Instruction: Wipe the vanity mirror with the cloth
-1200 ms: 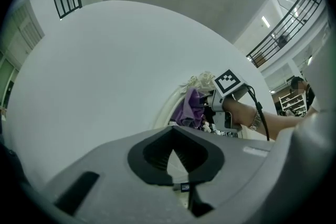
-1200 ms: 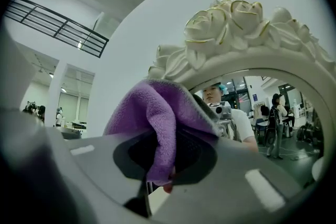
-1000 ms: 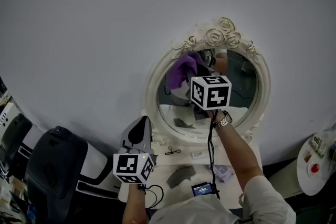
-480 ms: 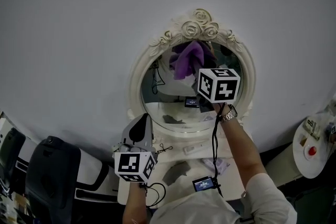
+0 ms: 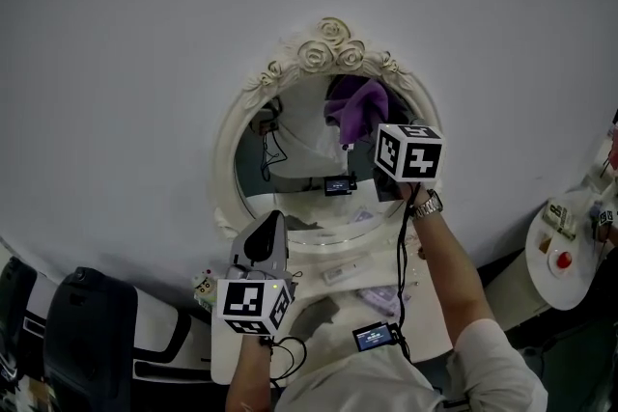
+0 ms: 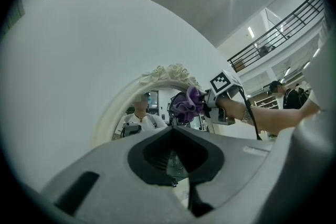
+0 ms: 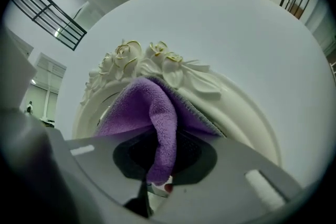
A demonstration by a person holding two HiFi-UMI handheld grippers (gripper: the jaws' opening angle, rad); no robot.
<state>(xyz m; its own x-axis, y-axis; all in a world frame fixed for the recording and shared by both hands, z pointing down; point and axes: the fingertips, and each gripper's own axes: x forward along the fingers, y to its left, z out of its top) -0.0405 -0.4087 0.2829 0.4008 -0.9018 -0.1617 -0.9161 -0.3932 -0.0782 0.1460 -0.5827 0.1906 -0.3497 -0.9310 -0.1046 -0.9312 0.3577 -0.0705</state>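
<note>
Mirror: An oval vanity mirror (image 5: pixel 290 159) with a white frame is seen in the middle of the head view, set against a plain grey wall. Roses (image 5: pixel 328 39) are carved at the top of the frame.

Cloth: A purple cloth (image 5: pixel 355 106) is pressed on the upper right part of the glass, just under the roses. In the right gripper view it is bunched up, and one fold is hung down in the middle of the frame.

Right gripper: The right gripper (image 5: pixel 375 128) is held up at the mirror, right of the middle of the head view. Its jaws are closed tight on the cloth, and a fold of the cloth is pinched between them.

Left gripper: The left gripper (image 5: pixel 267 221) is held low, in the lower middle of the head view, well apart from the cloth. Its tip is pointed up at the bottom edge of the mirror. Its jaws are pushed together and nothing is held in them.

Watch: A watch (image 5: pixel 426 205) is worn on the wrist behind the right gripper.

Table: A white table (image 5: pixel 307 283) is placed under the mirror. A few small things are laid on it, too small to be told apart.

Screen: A small screen (image 5: pixel 372 336) is seen near the bottom of the head view.

Chair: A dark chair (image 5: pixel 92 333) is seen at the lower left.

Side table: A round white side table (image 5: pixel 550 280) is seen at the right edge.
</note>
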